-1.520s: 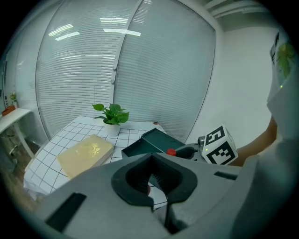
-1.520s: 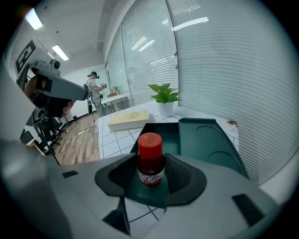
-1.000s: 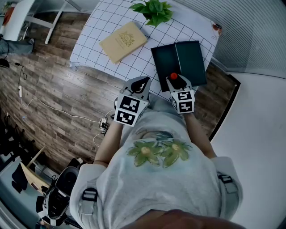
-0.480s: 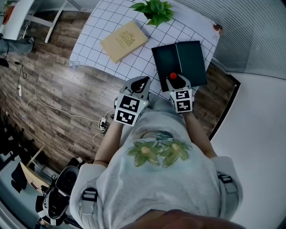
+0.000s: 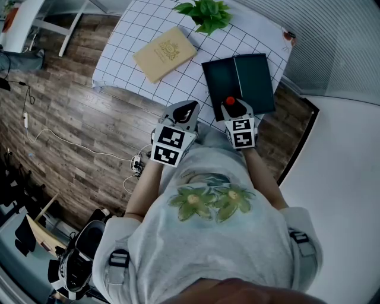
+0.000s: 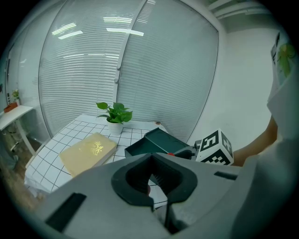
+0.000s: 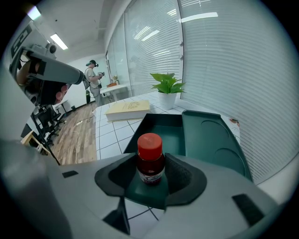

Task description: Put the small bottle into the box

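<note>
A small dark bottle with a red cap (image 7: 150,163) stands upright between the pads of my right gripper (image 7: 150,179), which is shut on it. In the head view the bottle (image 5: 230,101) and right gripper (image 5: 233,107) hang over the near edge of the open dark green box (image 5: 218,80), whose lid (image 5: 255,80) lies flat beside it on the right. The box tray (image 7: 161,130) lies just beyond the bottle. My left gripper (image 5: 185,110) hovers at the table's near edge, left of the box. Its jaws (image 6: 152,161) are shut with nothing in them.
A tan book (image 5: 164,54) lies on the checked tablecloth (image 5: 130,35) left of the box, and a potted plant (image 5: 205,13) stands at the far edge. A blinds-covered window wall runs along the table's right side. A person stands far off in the room (image 7: 93,81).
The right gripper with the bottle has crept very slightly toward the box. The left gripper has stayed where it was.
</note>
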Demonstrator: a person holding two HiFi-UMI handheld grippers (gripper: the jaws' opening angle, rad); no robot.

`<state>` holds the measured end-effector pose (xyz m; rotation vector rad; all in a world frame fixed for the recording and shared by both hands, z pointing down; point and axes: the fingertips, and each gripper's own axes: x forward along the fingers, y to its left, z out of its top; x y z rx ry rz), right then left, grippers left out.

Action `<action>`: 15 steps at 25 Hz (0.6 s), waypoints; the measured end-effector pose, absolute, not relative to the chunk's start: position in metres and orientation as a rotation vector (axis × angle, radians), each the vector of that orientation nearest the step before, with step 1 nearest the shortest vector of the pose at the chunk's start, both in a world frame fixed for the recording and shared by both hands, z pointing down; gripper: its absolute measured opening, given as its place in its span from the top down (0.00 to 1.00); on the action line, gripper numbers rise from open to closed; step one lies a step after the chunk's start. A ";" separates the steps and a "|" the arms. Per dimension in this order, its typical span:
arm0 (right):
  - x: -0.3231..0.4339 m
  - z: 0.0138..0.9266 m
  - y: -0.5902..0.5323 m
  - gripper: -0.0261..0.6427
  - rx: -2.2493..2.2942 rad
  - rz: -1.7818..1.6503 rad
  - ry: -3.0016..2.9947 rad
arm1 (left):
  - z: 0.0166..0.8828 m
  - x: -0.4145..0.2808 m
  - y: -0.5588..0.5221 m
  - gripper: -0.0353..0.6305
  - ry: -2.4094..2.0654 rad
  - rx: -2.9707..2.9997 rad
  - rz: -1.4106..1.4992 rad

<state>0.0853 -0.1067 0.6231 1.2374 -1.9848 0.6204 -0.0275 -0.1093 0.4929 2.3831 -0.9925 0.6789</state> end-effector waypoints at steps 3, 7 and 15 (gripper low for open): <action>0.085 0.625 -0.106 0.68 1.235 0.614 -1.977 | 0.493 -0.029 -0.109 0.94 -0.994 2.382 0.680; 0.082 0.626 -0.105 0.68 1.228 0.617 -1.976 | 0.493 -0.030 -0.108 0.94 -0.993 2.383 0.678; 0.078 0.631 -0.102 0.68 1.209 0.633 -1.975 | 0.495 -0.033 -0.106 0.94 -0.995 2.379 0.681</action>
